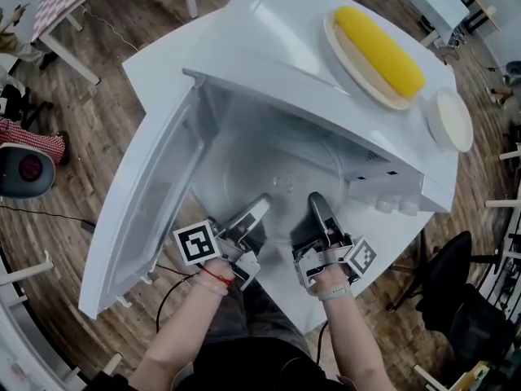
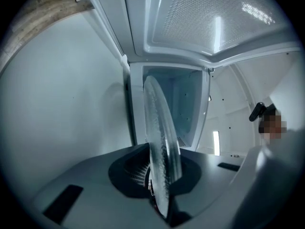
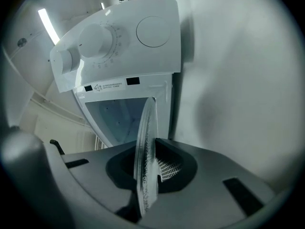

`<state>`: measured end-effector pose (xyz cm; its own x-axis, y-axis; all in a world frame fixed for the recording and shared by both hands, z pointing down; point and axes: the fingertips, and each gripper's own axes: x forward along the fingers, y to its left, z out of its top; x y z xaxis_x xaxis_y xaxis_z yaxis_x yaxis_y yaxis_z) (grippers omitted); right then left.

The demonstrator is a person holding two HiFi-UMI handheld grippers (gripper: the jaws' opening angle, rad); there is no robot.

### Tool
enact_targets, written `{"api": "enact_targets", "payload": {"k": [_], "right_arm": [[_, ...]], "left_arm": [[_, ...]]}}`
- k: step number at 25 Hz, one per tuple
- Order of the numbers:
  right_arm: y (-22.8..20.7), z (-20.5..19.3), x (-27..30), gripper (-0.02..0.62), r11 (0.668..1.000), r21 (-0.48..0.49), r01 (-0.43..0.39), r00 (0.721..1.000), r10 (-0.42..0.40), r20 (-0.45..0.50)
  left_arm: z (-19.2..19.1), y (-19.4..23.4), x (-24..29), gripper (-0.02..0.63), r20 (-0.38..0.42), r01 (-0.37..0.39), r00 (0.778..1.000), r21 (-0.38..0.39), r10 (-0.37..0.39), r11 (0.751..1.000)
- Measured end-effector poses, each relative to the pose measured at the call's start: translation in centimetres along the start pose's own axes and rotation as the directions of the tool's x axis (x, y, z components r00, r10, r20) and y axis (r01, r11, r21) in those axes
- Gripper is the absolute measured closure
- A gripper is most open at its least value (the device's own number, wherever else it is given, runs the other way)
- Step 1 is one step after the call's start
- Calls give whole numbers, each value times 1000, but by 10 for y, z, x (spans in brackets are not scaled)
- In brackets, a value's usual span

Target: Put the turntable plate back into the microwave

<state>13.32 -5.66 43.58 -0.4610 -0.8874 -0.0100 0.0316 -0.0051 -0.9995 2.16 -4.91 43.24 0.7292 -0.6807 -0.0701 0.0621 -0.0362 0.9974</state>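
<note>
The left gripper is clenched on the near rim of the plate. In the left gripper view the clear glass stands edge-on between the two jaws, pinched deep in the dark throat. The right gripper grasps the same rim a little further to the right, and its own view shows the same thing: the glass edge gripped between the jaws. A hand holds each gripper from behind, and the two grippers are side by side, near but not touching. From the head view the plate reaches from the jaws into the open microwave, and most of its round outline lies inside the cavity. I cannot tell if it rests on the cavity floor or hangs just above it. The door is swung wide open to the left of the grippers. At the right side of the front, beside the right gripper, are two round knobs. On the top of the microwave an oval dish lies near the far right corner with a yellow cob on it, and a small white saucer sits at the right edge. The microwave stands on a white desk over a wooden floor.
</note>
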Motion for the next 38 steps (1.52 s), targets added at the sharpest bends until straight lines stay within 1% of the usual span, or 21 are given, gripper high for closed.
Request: {"api": "enact_targets", "payload": {"k": [9,14,26,33,38], "right_arm": [[-1,6,14,555,1000,3,6,1000,-6,3],[-3,11,21,555,1000,7,15,1000,-15,21],[-3,19,33,554,999,33,11,998,-13,64],[5,23,35,554,998,60,-25,995,19,94],[9,23,32,554,999,39,-30,996,26,89]], "left_arm": [[12,1,9,574,17,10,1000,-3,-10,1000],[19,1,15,574,32,21,999,-26,-20,999],[30,1,27,574,34,22,999,-44,-20,999],[33,-3,31,574,53,36,998,-87,-31,996],[37,-3,36,574,62,35,998,-90,-29,995]]}}
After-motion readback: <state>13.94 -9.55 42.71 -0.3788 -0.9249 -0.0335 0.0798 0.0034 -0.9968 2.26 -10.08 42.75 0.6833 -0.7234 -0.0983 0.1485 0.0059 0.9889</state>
